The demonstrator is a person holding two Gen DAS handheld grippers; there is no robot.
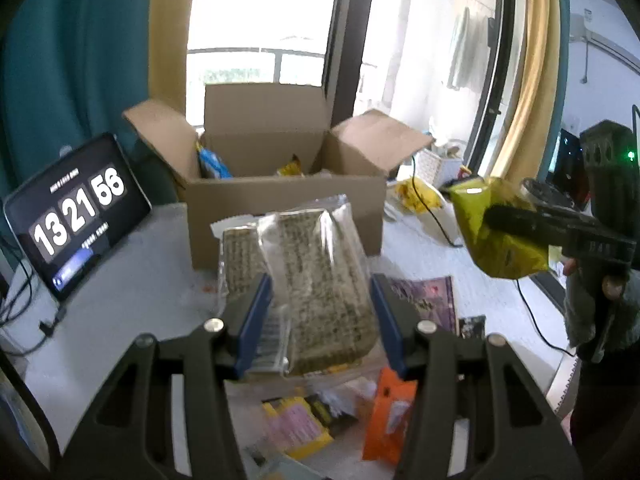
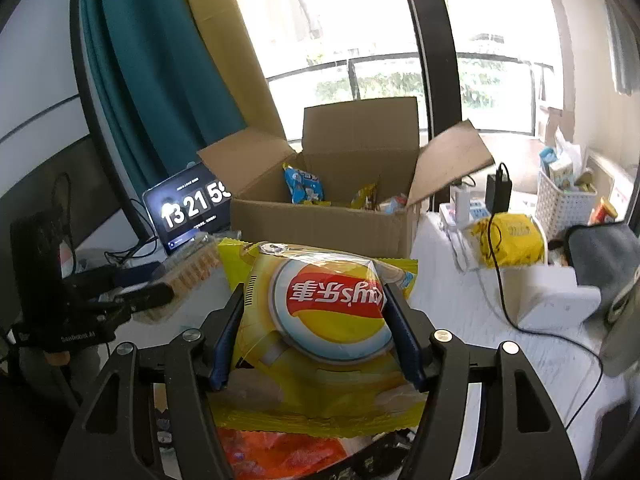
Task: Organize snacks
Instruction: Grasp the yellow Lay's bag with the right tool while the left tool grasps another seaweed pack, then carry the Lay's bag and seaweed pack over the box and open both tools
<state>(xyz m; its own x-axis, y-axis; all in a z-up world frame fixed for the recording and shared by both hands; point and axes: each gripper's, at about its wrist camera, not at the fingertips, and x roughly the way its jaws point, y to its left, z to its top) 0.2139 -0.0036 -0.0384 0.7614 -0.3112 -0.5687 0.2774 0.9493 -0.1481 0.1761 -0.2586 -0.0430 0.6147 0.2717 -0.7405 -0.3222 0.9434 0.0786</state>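
Snacks: crinkly foil chip bag (image 2: 320, 320); ridged clear-wrapped crackers (image 1: 316, 280)

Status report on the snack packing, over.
Left gripper shut on clear cracker pack. Right gripper shut on yellow chip bag. Cardboard box ahead, flaps open, unobstructed.

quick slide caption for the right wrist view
Right gripper holds a yellow chip bag before the open cardboard box.

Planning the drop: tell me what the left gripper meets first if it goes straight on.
Probably the near wall of the box; the left gripper holds the cracker pack in front of it. Depth is unclear.
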